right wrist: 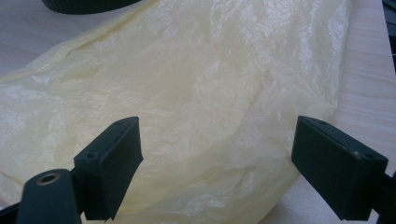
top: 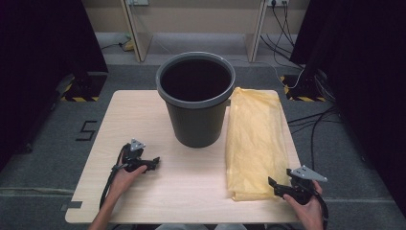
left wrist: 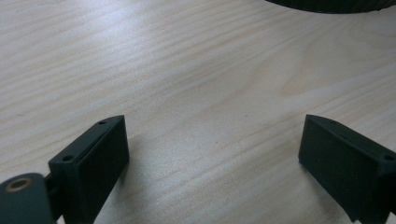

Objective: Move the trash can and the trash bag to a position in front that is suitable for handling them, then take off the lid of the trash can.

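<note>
Nearest the person, the right gripper hangs at the near end of the folded, pale yellow plastic bin bag, its jaws spread wide with nothing pinched between them; in the right gripper view the crinkled film lies just ahead of and under the two black pads, apparently not yet touched. To take the bag well, the sensible move is to lower the jaws so one pad slides under the near edge and the other comes down on top, catching a single layer or the whole folded stack on purpose, because thin film slips and bunches easily. A shallow bite risks tearing free, so the grip should sit well in from the edge. The left gripper rests low over the light wooden tabletop on the other side, its jaws likewise apart and empty, with bare wood grain between them. It looks ready to help open the mouth of the bag. Farther back, the dark grey round plastic waste bin stands upright, just beside the bag's far left edge, empty and unlined.
</note>
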`<action>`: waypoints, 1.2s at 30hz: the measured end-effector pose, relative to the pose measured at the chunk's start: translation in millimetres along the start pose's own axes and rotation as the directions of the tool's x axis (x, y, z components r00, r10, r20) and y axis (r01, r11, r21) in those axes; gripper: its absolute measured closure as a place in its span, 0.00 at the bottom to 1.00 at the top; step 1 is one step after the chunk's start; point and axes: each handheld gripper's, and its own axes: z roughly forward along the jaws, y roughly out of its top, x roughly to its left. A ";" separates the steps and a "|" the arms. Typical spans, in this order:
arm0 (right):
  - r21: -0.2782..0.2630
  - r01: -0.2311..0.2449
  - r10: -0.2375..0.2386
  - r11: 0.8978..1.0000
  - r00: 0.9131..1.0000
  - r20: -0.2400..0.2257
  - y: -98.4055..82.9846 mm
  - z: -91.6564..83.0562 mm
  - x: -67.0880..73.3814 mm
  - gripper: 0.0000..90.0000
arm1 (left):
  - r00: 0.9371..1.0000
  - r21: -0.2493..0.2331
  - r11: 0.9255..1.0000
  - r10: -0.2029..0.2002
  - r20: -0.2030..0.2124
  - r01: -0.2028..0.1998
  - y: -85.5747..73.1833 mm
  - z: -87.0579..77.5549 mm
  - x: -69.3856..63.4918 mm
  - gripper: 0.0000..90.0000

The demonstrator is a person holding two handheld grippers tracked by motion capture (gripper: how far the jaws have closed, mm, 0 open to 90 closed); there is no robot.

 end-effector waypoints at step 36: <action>0.000 0.017 -0.017 1.000 0.999 0.040 -2.0 -9.3 3.9 0.19 | 0.985 -0.119 0.985 -0.111 0.131 0.127 74.5 -52.0 23.6 0.17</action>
